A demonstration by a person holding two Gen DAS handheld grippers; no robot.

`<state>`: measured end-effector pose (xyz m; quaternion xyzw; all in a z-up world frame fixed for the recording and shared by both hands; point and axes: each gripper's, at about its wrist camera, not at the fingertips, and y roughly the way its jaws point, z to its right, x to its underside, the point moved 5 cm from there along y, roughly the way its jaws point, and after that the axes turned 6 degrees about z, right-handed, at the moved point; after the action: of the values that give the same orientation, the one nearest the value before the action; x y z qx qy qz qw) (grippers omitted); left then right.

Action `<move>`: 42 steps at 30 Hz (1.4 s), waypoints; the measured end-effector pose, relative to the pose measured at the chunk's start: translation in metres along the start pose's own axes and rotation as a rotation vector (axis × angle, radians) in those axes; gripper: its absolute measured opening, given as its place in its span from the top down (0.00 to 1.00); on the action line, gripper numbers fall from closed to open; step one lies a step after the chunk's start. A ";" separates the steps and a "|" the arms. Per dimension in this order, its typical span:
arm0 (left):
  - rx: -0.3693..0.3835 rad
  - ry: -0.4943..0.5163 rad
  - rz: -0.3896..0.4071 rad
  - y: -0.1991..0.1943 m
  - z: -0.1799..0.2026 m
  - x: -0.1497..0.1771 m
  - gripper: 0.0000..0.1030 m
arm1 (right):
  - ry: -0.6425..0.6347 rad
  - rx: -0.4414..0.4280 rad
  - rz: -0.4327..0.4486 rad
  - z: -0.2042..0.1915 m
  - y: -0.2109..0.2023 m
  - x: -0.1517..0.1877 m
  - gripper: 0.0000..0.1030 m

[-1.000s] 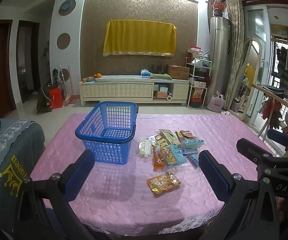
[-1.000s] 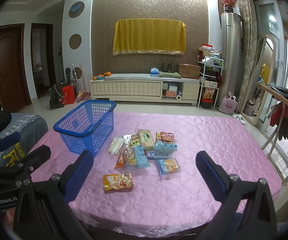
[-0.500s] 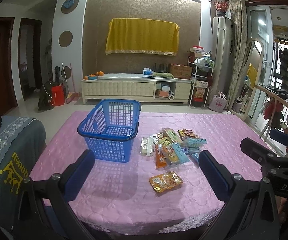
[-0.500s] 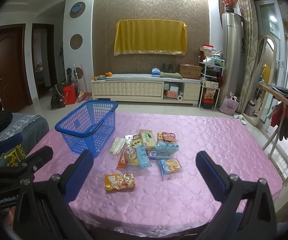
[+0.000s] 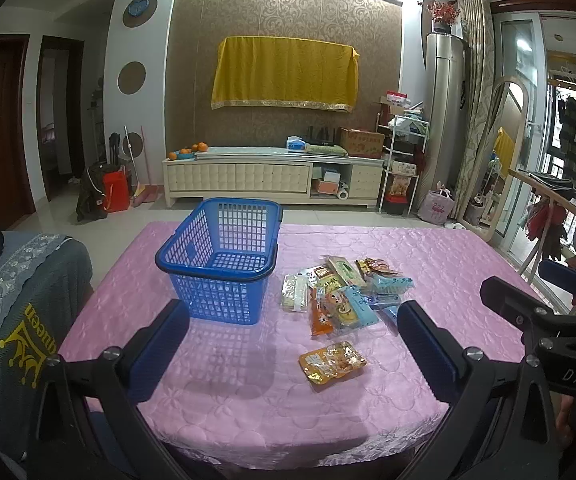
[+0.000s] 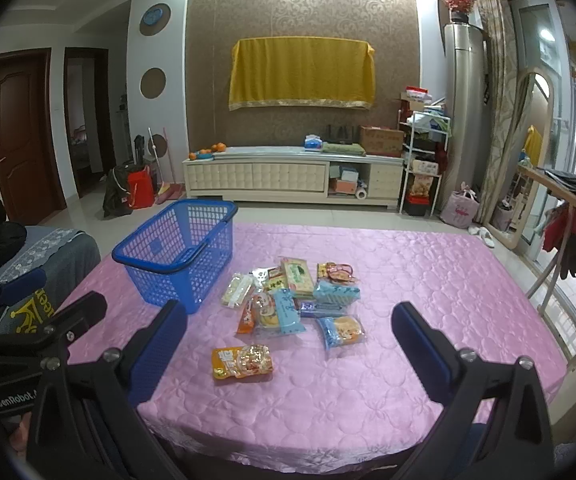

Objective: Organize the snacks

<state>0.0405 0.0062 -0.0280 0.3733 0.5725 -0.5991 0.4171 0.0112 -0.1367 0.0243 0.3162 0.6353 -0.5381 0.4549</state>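
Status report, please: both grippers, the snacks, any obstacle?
Left gripper open, right gripper open, both empty. Snack packets piled beside empty blue basket. Nothing in the way.

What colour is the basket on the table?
Blue. The basket shows best in the left wrist view.

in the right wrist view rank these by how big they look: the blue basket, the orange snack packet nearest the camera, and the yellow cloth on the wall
1. Yellow cloth, though it hangs far off, so its real size is unsure.
2. Blue basket, nearly as large in the picture.
3. Orange snack packet, clearly smallest.
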 end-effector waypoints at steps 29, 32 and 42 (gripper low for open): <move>-0.002 -0.009 -0.005 0.001 -0.001 0.002 0.00 | -0.006 -0.013 -0.018 -0.002 0.001 0.003 0.00; 0.000 -0.010 -0.006 0.001 -0.001 0.002 0.00 | -0.007 -0.017 -0.023 -0.002 0.002 0.003 0.00; 0.034 -0.004 -0.002 0.008 0.008 -0.014 0.00 | -0.021 -0.007 -0.003 0.003 0.005 -0.009 0.00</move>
<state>0.0537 -0.0006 -0.0181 0.3785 0.5619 -0.6099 0.4111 0.0195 -0.1380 0.0303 0.3082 0.6328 -0.5399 0.4617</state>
